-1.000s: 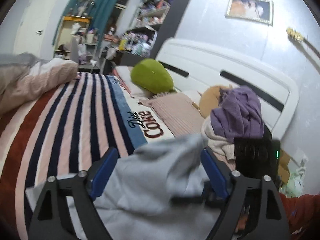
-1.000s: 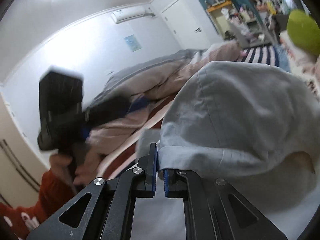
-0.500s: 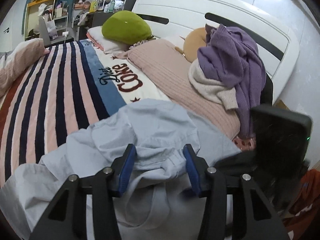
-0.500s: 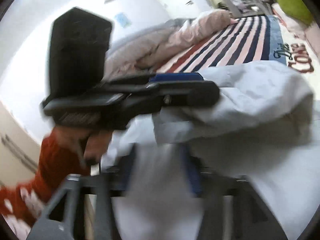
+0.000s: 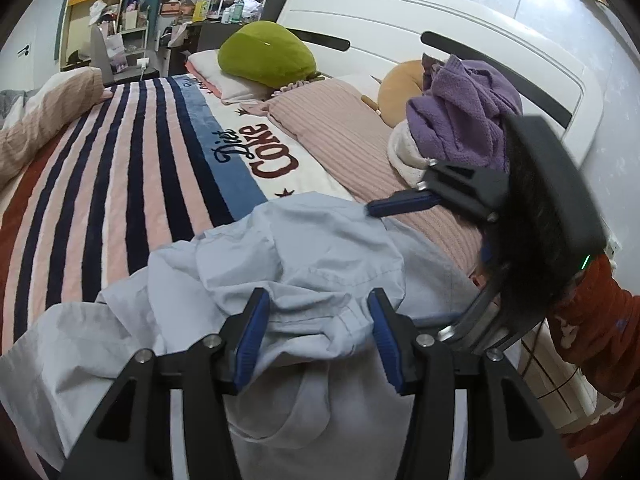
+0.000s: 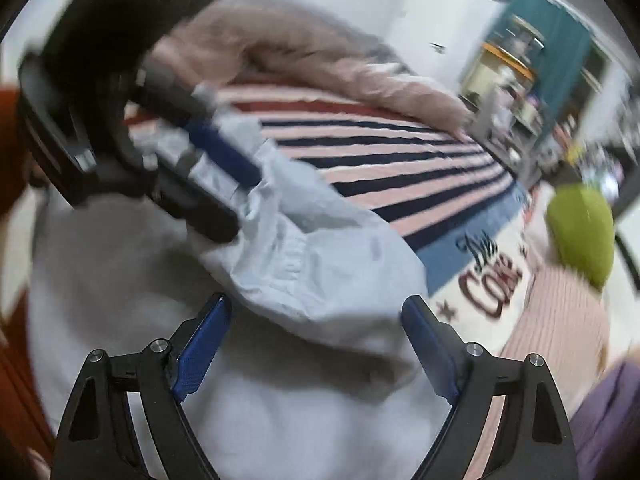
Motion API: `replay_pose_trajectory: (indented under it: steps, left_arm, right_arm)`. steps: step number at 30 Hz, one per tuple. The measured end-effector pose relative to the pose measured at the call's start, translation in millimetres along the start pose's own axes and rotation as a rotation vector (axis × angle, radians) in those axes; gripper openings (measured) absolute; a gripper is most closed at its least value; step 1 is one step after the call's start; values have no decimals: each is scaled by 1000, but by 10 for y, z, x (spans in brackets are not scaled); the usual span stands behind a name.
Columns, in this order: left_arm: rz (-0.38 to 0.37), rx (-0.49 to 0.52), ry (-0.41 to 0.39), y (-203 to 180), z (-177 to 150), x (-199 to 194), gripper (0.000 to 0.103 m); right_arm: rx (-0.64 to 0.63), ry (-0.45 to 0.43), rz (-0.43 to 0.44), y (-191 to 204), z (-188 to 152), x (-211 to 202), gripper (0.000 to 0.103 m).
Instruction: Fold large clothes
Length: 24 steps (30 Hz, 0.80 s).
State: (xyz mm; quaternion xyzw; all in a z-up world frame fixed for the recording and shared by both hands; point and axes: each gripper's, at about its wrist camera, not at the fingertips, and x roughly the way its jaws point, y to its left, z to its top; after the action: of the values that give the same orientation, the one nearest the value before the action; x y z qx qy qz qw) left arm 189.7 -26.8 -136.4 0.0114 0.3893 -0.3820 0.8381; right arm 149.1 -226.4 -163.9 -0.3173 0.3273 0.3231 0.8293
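A large light-blue garment (image 5: 304,248) lies crumpled on the striped bed blanket (image 5: 120,184). My left gripper (image 5: 318,320) sits low over its near part, the blue pads closed on a thick bunched fold. In the blurred right wrist view that gripper's fingers (image 6: 224,152) show at upper left with cloth between them. My right gripper (image 6: 316,320) hovers over the garment (image 6: 328,264). Its jaws are opening wide and the pads do not press on the cloth below. One blue finger (image 5: 404,202) of it reaches in from the right in the left wrist view.
A green cushion (image 5: 268,56), a pink ribbed pillow (image 5: 352,140) and a pile topped by a purple sweater (image 5: 464,112) lie against the white headboard (image 5: 400,16). A bunched pink quilt (image 5: 36,120) lies far left. A person's red sleeve (image 5: 592,312) is at right.
The left gripper came down toward the bed and closed from wide open onto a fold of the garment. The right gripper let go of the hem, rolled and opened wide. The garment dropped onto the bed.
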Motion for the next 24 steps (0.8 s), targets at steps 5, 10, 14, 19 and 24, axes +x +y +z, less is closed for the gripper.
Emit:
replay_pose_trajectory:
  steps: [5,10,14,19,24]
  left_arm:
    - [56,-15,-56,1,-17,-201,60]
    - [111,-81,-167,-32,-47,-663,75]
    - [178,-58,-203,-193,-119,-900,77]
    - [182,-77,-195,-252,-300,-958,77]
    - [174,-127,-113,-143,-539,-658,75]
  right_arm:
    - [-36,-5,17,122,144,144,8]
    - [-9,-135,48,196,279,-249,5]
    - [2,-156,145,408,305,-476,4]
    - [93,-103,289,690,141,-341,4]
    - [293,-37,402,757,-100,119,5]
